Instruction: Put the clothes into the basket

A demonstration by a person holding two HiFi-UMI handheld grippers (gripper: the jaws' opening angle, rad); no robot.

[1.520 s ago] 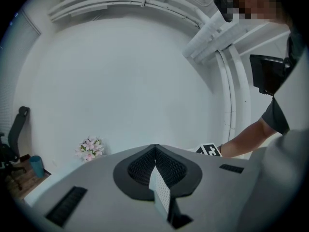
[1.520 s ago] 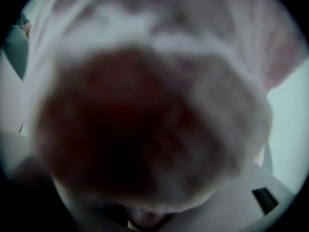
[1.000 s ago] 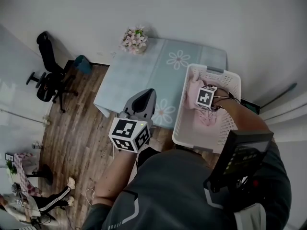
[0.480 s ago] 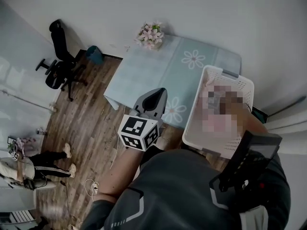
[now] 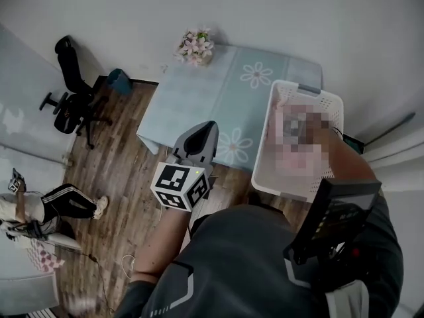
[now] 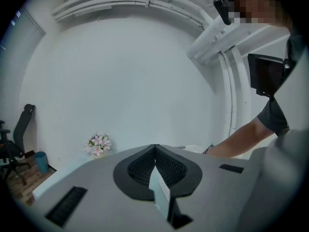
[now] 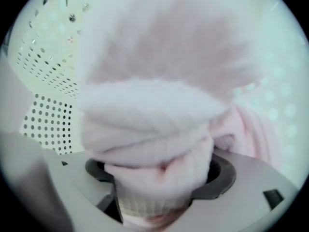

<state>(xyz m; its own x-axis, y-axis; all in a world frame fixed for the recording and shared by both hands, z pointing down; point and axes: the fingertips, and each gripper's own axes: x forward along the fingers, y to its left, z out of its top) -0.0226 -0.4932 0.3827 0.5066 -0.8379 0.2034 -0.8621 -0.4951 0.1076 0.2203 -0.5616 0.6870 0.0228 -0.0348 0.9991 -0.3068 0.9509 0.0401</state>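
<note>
1. Left gripper: jaws together with nothing between them, held at the six o'clock edge of the table.
2. Right gripper: points down inside the white basket. Its jaws have just been opening and stand wide apart, with a fluffy pink garment bunched between them.
3. The basket stands at the left gripper's three o'clock.

Soft, even, cool light throughout; no hard shadows, no glare. Head view: strong wide-angle bowing, the wooden floor darker than the pale walls. Left gripper view: fisheye circle with black corners, the white wall bright and flat. Right gripper view: the pink garment is pressed near the lens, washed out and unfocused; the basket perforations are crisp at left, smeared at right.
</note>
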